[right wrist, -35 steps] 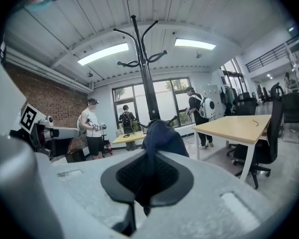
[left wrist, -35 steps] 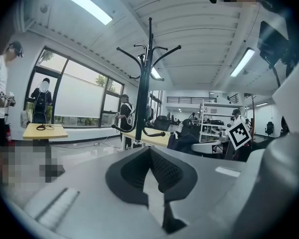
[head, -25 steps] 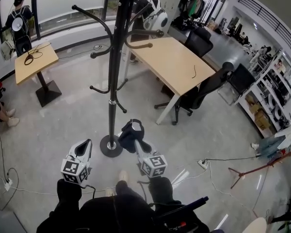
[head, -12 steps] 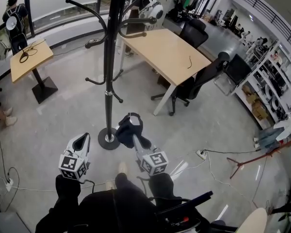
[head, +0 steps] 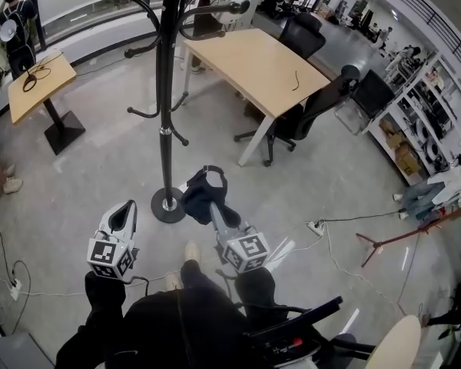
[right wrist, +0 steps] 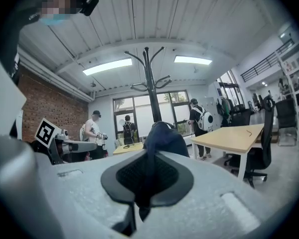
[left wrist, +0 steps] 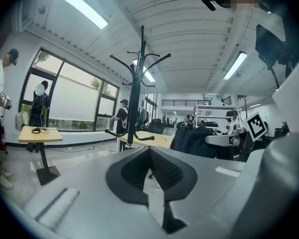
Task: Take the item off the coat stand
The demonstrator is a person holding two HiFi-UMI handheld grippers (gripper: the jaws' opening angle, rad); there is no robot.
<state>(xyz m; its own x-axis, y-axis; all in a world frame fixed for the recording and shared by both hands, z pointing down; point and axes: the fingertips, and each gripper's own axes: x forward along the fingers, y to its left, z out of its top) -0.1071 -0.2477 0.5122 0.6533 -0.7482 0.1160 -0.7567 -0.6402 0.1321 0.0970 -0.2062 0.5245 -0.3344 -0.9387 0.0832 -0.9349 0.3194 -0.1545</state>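
The black coat stand rises from its round base on the grey floor, and the hooks that show are bare. A dark cloth item hangs free of the stand, just right of the base. My right gripper is shut on it. In the right gripper view the cloth is pinched between the pads of that gripper, with the stand behind. My left gripper is held to the left, shut on nothing. The left gripper view shows its tips meeting, the stand and the item.
A long wooden desk with a black office chair stands beyond the stand. A small table is at the far left. Cables run over the floor, a red stand lies at right, and shelves line the wall.
My right gripper has carried the dark item a little up and away from the stand. The stand now sits further left in the head view. The left gripper has kept still.
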